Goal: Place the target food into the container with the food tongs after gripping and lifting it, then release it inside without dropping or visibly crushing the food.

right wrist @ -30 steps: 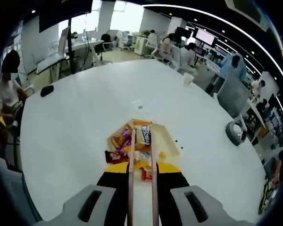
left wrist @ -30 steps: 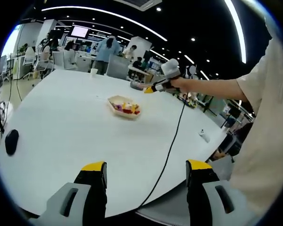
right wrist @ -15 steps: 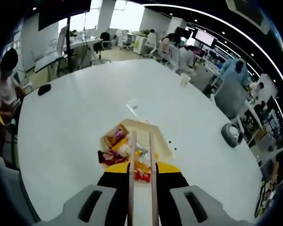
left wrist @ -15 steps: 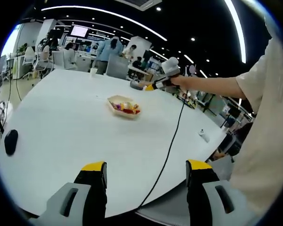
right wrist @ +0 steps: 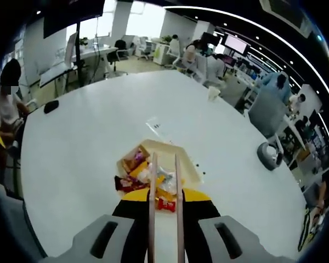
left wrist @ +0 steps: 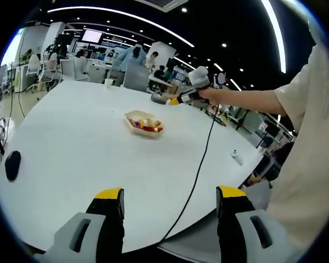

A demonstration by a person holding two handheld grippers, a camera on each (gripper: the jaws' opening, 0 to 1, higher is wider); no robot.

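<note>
i hold the right gripper (right wrist: 163, 205) above the paper tray (right wrist: 187, 164), which sits near the middle of the white table (right wrist: 88, 137). its jaws are clamped on the food tongs (right wrist: 164, 186), and the 2 tong arms run forward side by side with a gap between them, their tips over the tray. i can see nothing pinched between the tips. the wrapped snacks (right wrist: 134, 163) lie in the tray's near side, with 1 or 2 red packets (right wrist: 165, 205) on the table just beside its rim, partly hidden by my jaws.

from the left gripper view, the tray (left wrist: 145, 123) is well away from the left gripper (left wrist: 170, 211), whose jaws stand wide apart with nothing in them, low at the table's near edge.

i judge the packets light, crinkly and slippery, with soft contents. i'd take 1 across its narrow middle, flat between the tips, squeezing only until the wrapper stops sliding.
</note>
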